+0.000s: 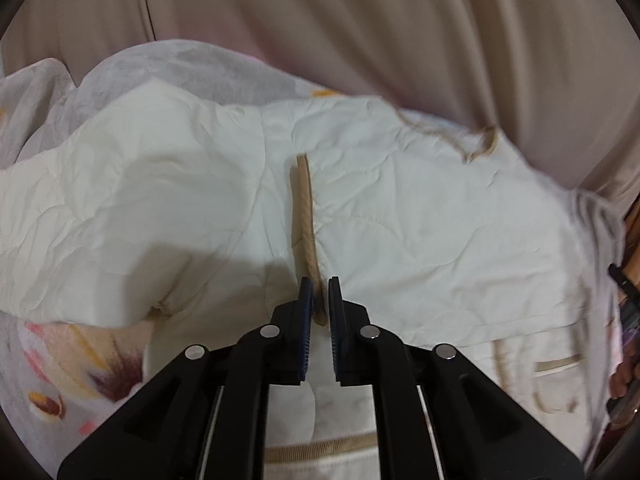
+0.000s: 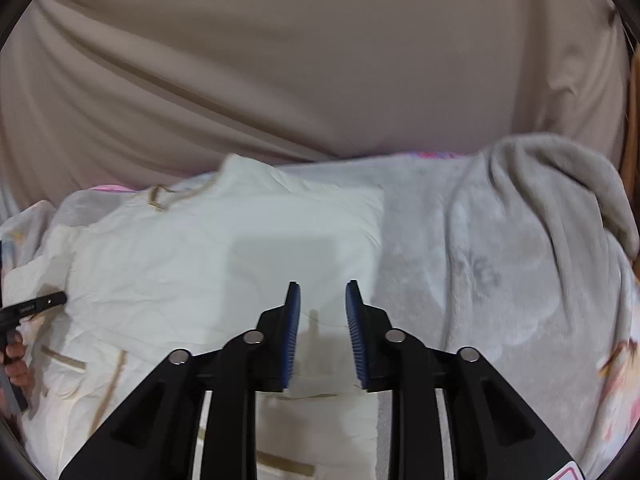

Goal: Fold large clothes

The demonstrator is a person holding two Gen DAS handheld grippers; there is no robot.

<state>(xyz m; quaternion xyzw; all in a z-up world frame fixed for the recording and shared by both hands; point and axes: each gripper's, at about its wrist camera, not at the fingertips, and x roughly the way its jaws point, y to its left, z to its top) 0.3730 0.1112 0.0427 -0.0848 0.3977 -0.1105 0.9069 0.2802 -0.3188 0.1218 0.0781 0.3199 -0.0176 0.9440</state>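
Note:
A cream quilted jacket (image 1: 420, 220) with beige trim lies spread and creased on a bed. Its beige front strip (image 1: 304, 208) runs straight toward me and passes between the blue pads of my left gripper (image 1: 319, 300), which is shut on that strip near its lower end. In the right wrist view the same jacket (image 2: 180, 264) fills the left half. My right gripper (image 2: 320, 292) hovers over the jacket's right edge, open, with nothing between its pads. The left gripper (image 2: 60, 299) and the hand (image 2: 18, 360) that holds it show at the far left.
A pale grey fleece blanket (image 2: 500, 260) with a flower print (image 1: 60, 360) covers the bed under the jacket and bunches up at the far right. Beige draped cloth (image 2: 320, 72) hangs close behind the bed. A jacket pocket (image 1: 556, 376) with beige edging lies at the near right.

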